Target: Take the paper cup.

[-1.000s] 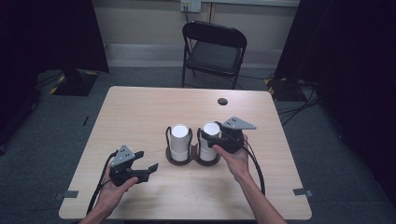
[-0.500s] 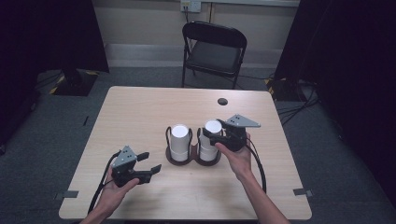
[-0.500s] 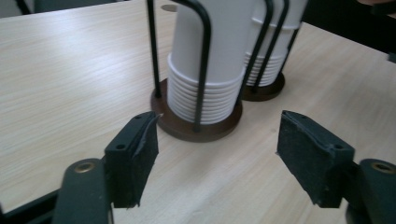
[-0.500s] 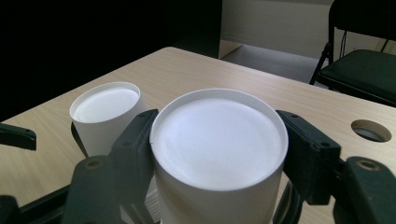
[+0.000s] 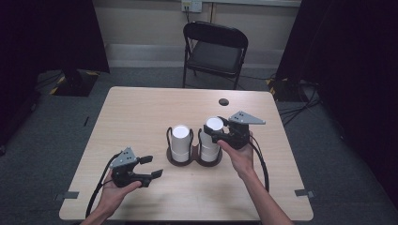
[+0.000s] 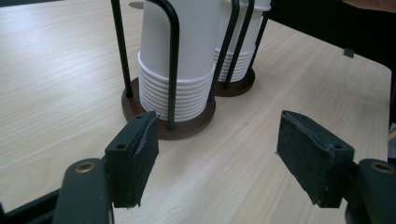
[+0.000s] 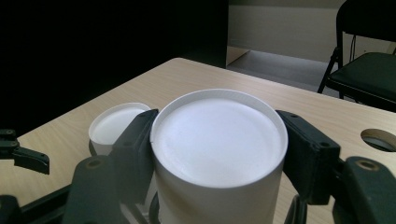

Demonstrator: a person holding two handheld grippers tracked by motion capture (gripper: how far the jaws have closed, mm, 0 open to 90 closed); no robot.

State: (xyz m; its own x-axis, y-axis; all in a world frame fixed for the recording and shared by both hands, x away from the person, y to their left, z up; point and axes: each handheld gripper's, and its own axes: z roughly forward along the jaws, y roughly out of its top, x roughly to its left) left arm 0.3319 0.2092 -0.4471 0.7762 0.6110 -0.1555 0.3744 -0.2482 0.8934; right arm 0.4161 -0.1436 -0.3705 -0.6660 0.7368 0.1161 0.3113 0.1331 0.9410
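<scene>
Right gripper [image 5: 217, 132] clamped on top white paper cup [image 7: 218, 140] of the right-hand stack in the black wire holder [image 5: 195, 159] mid-table; left gripper [image 5: 151, 166] gaping, idle nearby; judged best to lift straight up, squeezing lightly to avoid crushing.

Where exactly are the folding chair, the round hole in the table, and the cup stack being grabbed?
Folding chair [image 5: 215, 55]: high view, on its seat.
Round hole [image 5: 224, 101]: high view, at its centre.
Grabbed cup stack [image 7: 218, 137]: right gripper view, on its flat white top.
</scene>
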